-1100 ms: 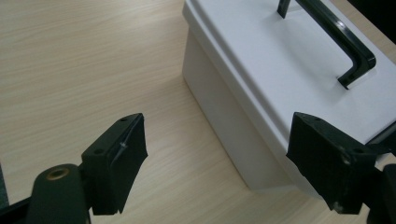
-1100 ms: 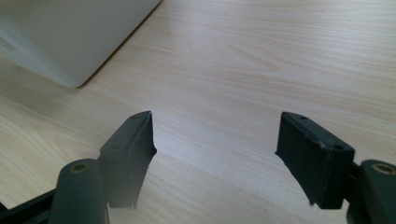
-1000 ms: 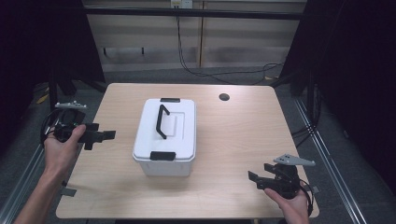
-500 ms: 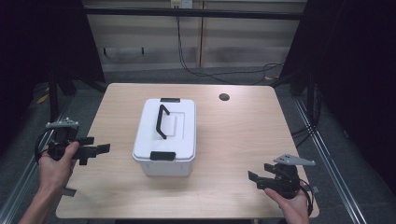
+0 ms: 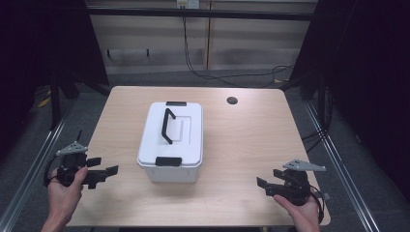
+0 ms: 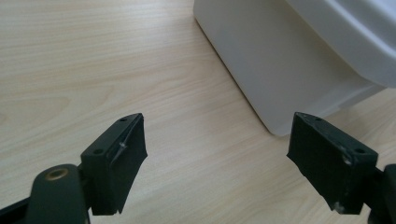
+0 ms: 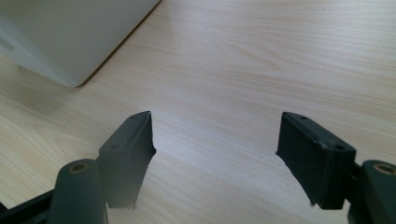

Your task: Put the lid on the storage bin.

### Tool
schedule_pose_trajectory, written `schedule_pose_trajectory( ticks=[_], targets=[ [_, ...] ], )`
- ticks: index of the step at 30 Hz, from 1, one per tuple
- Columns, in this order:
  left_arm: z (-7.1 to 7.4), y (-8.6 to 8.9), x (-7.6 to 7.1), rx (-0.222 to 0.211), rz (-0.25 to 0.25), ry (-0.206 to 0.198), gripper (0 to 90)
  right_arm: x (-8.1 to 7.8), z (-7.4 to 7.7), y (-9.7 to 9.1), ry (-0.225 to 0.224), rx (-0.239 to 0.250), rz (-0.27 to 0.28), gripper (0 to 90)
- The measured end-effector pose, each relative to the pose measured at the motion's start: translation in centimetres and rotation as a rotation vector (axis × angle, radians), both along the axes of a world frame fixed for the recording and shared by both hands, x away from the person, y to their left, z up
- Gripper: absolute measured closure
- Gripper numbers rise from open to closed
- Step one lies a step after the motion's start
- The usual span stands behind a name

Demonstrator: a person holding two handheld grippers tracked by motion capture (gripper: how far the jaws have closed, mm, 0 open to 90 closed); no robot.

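A white lidded plastic box point(image 5: 171, 142) with a black carry handle point(image 5: 167, 125) and black latches at both ends stands in the middle of the wooden table point(image 5: 241, 140). My left gripper point(image 5: 107, 173) hovers near the table's front left, left of the box, jaws open and empty. Its own view has the box's lower corner point(image 6: 280, 70) ahead to the right, past my left gripper point(image 6: 217, 158). Near the front right edge my right gripper point(image 5: 263, 184) is open and empty. In its own view the box corner point(image 7: 65, 37) is at the upper left, beyond my right gripper point(image 7: 215, 154).
A round dark cable hole point(image 5: 232, 100) sits in the table's far right part. Metal rails run along both sides of the table. Cables hang at the back wall. Bare wood lies between the box and each gripper.
My left gripper has moved toward the table's front edge, from beside the box's middle to its near end. The right gripper has stayed put.
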State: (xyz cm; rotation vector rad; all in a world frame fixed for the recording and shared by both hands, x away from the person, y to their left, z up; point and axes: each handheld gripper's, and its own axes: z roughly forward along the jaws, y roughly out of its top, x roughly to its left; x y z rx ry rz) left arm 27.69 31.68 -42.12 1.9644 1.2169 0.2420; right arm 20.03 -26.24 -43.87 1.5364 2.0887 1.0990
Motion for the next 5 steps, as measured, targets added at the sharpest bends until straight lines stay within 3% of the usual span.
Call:
schedule_pose_trajectory(
  ticks=[2,3,5],
  targets=[
    [-0.4,0.4,-0.4,-0.02,0.024,-0.001,18.8,0.0,0.0,0.0,0.003,-0.004,0.003,26.4],
    [-0.7,0.3,-0.9,0.028,0.035,-0.01,18.8,0.0,0.0,0.1,0.003,-0.005,0.003,26.4],
    [-1.0,0.1,-1.2,0.036,0.036,-0.007,18.3,0.0,0.0,0.1,0.007,-0.007,0.001,26.4]
  ],
)
